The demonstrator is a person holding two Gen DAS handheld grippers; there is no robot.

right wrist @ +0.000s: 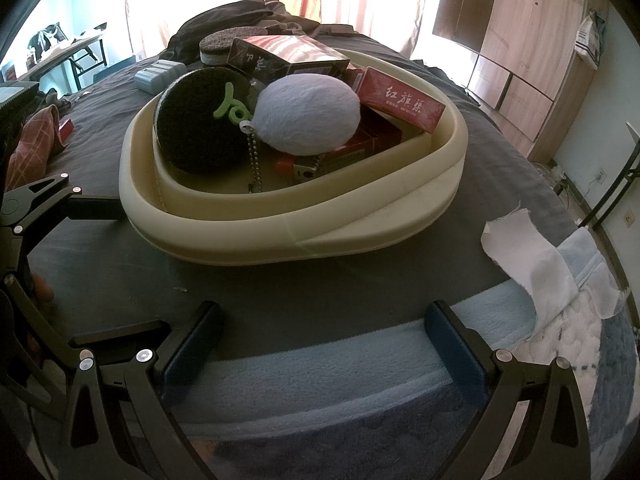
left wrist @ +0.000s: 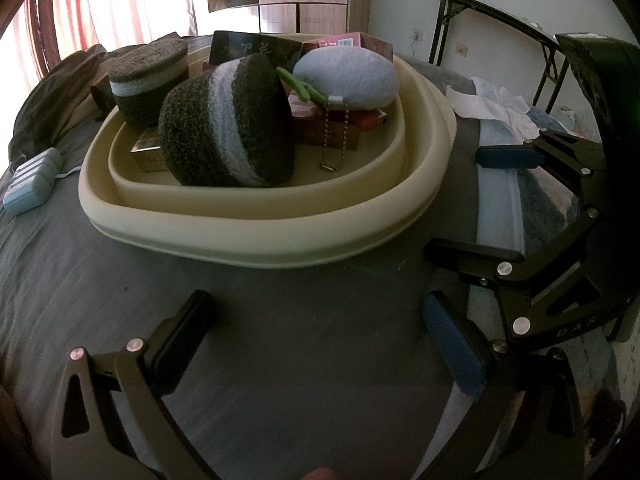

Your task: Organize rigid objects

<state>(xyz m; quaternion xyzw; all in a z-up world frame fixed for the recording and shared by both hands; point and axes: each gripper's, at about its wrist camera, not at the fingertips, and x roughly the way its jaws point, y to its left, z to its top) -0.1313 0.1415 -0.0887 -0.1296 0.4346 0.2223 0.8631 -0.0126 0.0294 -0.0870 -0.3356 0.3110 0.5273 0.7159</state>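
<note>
a cream collapsible basin is seen on a dark grey bedsheet, near the middle of both views. inside it, a dark plush disc with a pale band is propped on edge against the near left wall, and a pale blue plush egg with a ball chain is laid on top of red cartons. a black carton is tilted at the back, and an orange lighter is lodged low beside the chain. a second banded plush disc is set upright at the basin's far left edge; whether it is inside or just outside cannot be told. a light blue case is left on the sheet to the left, apart from the basin.

the left gripper is held low in front of the basin, its fingers spread wide with nothing between them. the right gripper is likewise spread wide and empty, above a light blue blanket edge. a white cloth is draped on the right.
</note>
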